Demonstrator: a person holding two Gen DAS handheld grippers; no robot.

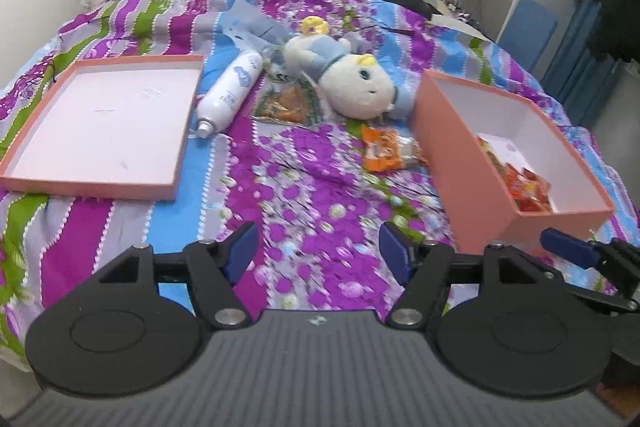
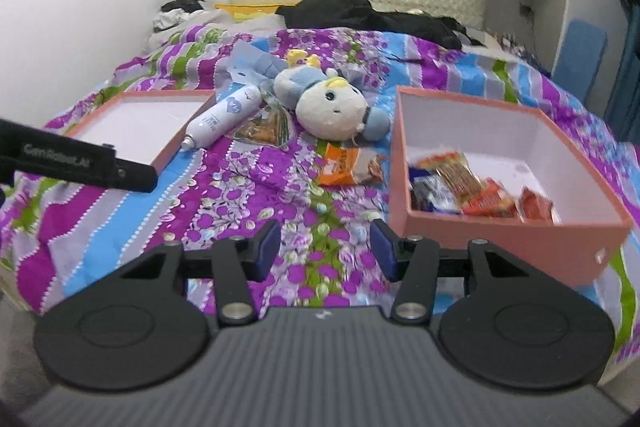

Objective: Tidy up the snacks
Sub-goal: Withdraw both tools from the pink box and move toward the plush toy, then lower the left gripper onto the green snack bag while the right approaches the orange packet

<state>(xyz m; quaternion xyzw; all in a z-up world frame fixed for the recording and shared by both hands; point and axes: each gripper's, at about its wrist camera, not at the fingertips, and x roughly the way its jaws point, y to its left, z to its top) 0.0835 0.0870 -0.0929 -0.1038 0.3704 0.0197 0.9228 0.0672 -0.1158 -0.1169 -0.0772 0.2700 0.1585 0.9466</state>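
Snacks on the bedspread and in the pink box

An orange snack packet (image 2: pixel 340 163) is seen lying flat at 9 o'clock of the deep pink box (image 2: pixel 472 227), just beside its wall. A clear packet of orange snacks (image 2: pixel 264 131) is laid at 11 o'clock of it. Several wrapped snacks (image 2: pixel 472 187) are heaped inside the box.
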